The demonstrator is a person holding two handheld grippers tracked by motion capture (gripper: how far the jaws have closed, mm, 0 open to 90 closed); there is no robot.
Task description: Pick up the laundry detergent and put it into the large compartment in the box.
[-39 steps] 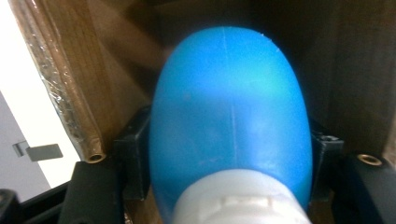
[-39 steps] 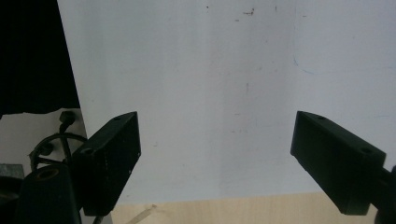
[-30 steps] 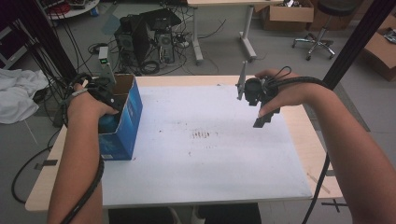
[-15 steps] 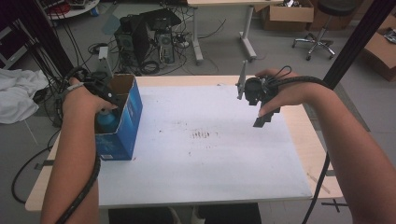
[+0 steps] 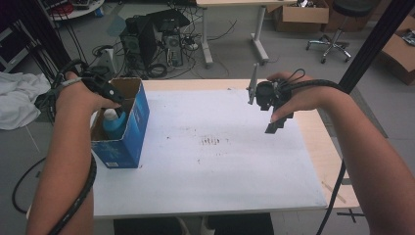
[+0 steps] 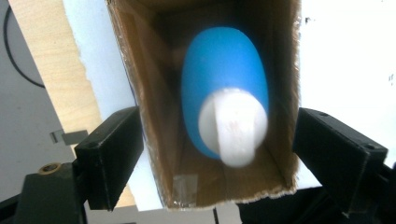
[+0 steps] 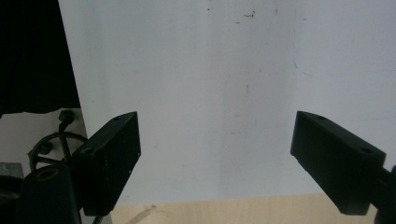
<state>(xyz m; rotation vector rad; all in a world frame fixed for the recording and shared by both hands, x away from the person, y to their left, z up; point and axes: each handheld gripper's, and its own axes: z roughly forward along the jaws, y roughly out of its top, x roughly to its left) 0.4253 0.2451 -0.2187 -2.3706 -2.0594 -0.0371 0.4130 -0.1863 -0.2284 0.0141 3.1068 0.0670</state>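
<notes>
A blue cardboard box [image 5: 129, 132] stands open-topped at the table's left edge. Inside it stands a blue bottle [image 5: 112, 126] with a white cap. The left gripper view looks straight down into the box [image 6: 154, 93] at the bottle [image 6: 224, 79] and its cap [image 6: 232, 126]. My left gripper [image 5: 113, 98] hovers just above the box. Its jaws have just been opening, and they stand wide on either side [image 6: 217, 135], clear of the bottle. My right gripper [image 5: 275, 122] hangs open above the right side of the white sheet [image 7: 217, 140], with nothing between its fingers.
A white sheet [image 5: 215, 161] covers most of the wooden table [image 5: 337, 181]. Beyond the far edge are a computer tower [image 5: 142, 41], floor cables, another table's legs and an office chair [image 5: 337, 34]. A white cloth [image 5: 17, 98] lies at left. A black pole [image 5: 372, 44] rises at right.
My left hand has risen out of the box, its jaws spreading apart, while the bottle stays standing inside. The right hand has not moved.
</notes>
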